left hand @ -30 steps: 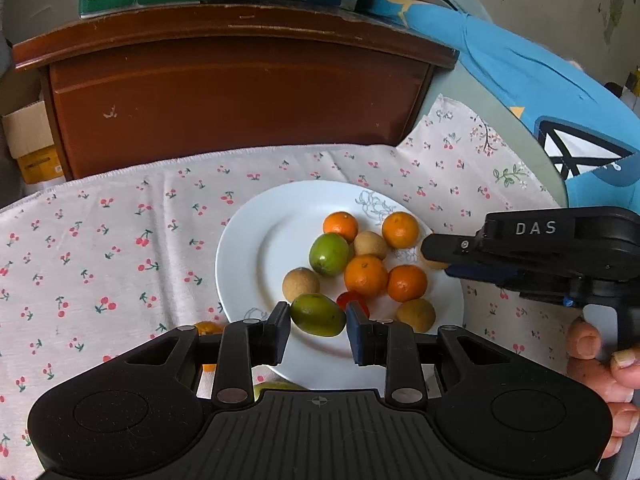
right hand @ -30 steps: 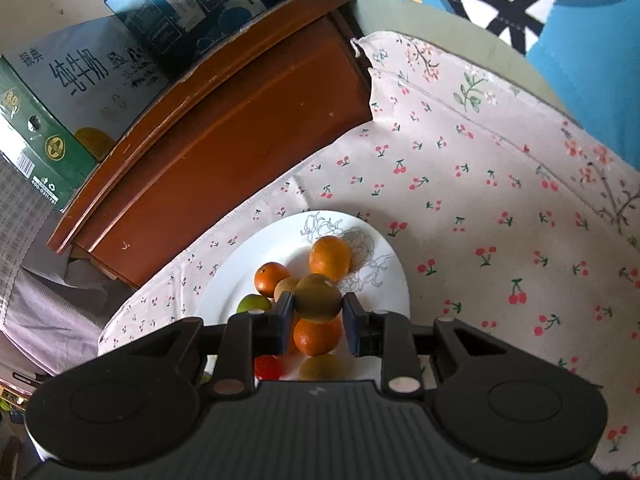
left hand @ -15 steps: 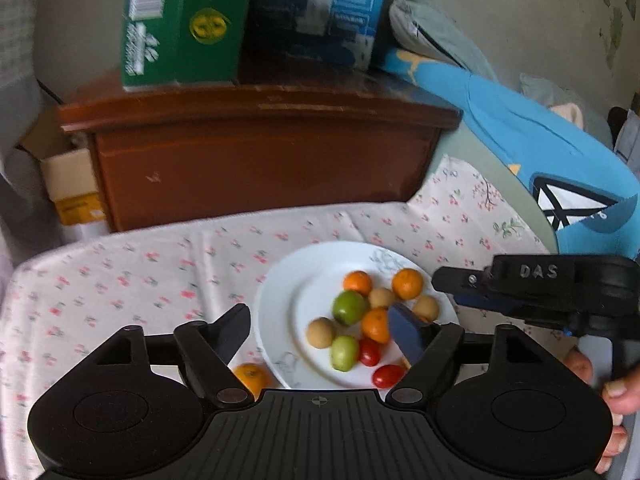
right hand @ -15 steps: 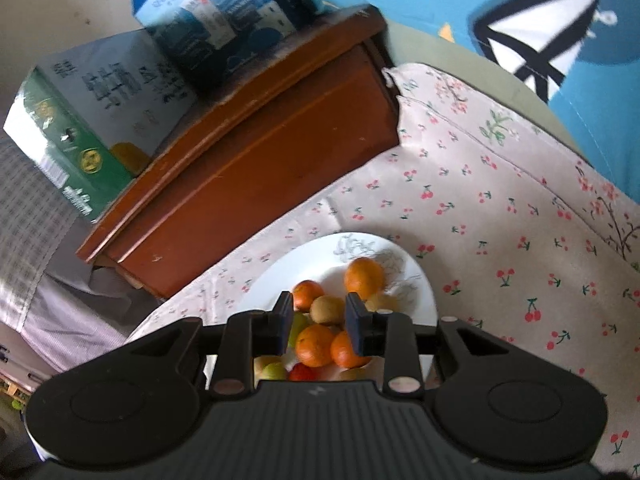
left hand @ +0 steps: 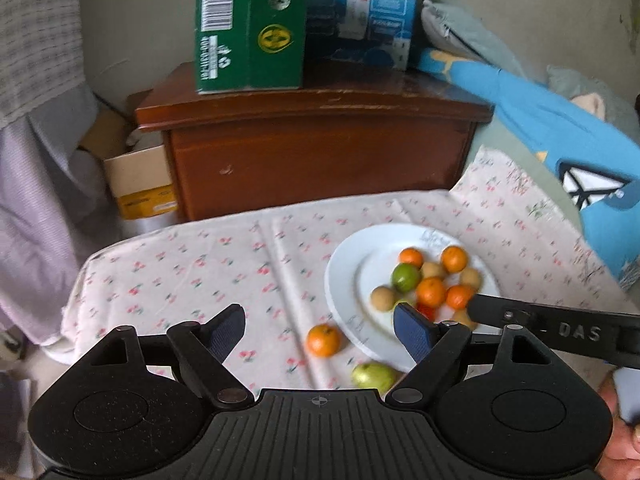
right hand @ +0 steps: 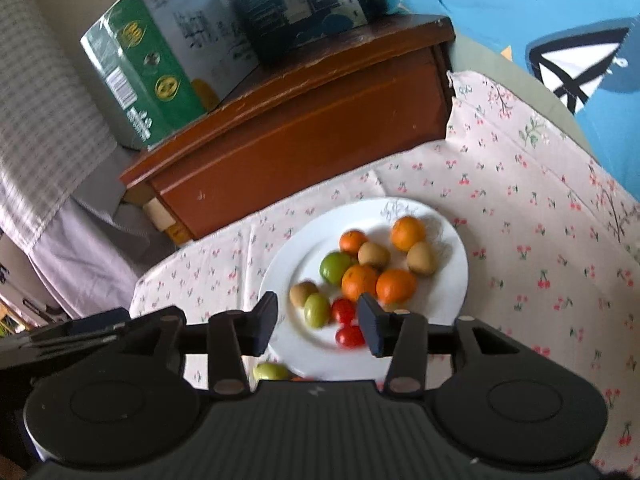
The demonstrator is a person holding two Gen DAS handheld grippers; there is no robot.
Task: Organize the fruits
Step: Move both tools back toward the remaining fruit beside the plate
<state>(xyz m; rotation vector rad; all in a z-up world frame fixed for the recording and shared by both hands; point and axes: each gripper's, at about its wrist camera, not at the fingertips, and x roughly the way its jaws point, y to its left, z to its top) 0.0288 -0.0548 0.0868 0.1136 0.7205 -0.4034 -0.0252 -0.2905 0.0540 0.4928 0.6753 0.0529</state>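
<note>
Left tool [left hand: 320, 334] and right tool [right hand: 318, 322] are both spreading their jaws, nothing between the pads.
Most fruit is already sitting heaped on the white plate [right hand: 454, 280] on the cloth-covered surface [left hand: 180, 272]; an orange [left hand: 323, 340] and a green fruit [left hand: 373, 376] are still lying off the plate, just beside its near rim. That green fruit, slightly oval, is lying with its long axis roughly across the left view.

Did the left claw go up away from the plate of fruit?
Yes. The left claw pulled up and back: the white plate looks smaller and further right, and more of the wooden cabinet shows. Its jaws are opening, empty.
</note>
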